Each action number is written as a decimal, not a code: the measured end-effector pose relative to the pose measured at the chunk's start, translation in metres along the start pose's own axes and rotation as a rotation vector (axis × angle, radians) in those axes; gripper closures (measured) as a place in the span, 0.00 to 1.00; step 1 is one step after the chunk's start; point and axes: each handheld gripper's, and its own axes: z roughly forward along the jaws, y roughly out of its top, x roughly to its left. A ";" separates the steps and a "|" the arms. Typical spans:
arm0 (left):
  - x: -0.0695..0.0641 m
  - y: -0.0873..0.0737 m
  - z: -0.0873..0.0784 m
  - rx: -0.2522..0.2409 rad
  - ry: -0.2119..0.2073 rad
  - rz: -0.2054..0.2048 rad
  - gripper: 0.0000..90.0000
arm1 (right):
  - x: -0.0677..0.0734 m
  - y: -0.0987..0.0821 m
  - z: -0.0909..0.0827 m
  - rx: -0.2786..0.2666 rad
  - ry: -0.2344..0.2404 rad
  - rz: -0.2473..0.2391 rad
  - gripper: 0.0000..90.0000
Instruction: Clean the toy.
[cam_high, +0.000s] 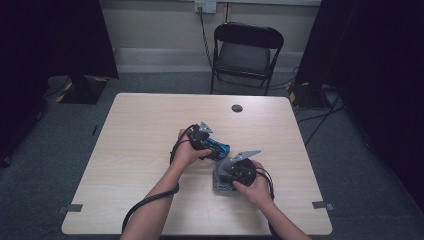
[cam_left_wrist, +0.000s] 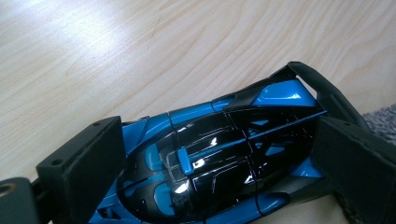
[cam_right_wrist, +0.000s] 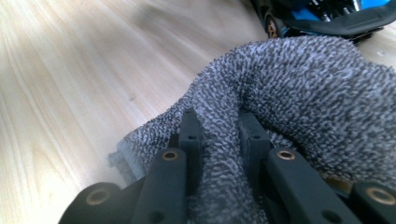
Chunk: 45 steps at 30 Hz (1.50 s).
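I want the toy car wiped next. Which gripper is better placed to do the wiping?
Right. The right gripper already pinches the grey cloth beside the toy car, while the left gripper is clamped on the car, steadying it.

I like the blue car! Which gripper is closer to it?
Left. The left gripper has its jaws around the blue toy car. The right gripper is beside it, pinching the grey cloth.

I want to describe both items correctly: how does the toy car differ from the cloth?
The toy car is glossy blue and black plastic, rigid; the cloth is grey, fuzzy and soft. The toy car sits between the left tool jaws; the cloth is bunched, pinched by the right tool. Both lie on the wooden table.
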 end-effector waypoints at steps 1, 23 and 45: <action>0.000 -0.001 0.000 -0.005 -0.002 -0.001 0.03 | 0.001 -0.001 0.000 -0.001 0.000 -0.002 0.84; 0.001 0.000 0.000 0.003 -0.006 -0.003 0.04 | 0.009 -0.016 -0.018 -0.011 0.089 -0.074 0.84; 0.002 0.001 0.000 0.008 -0.011 -0.004 0.04 | -0.038 -0.015 -0.068 -0.095 -0.055 0.027 0.83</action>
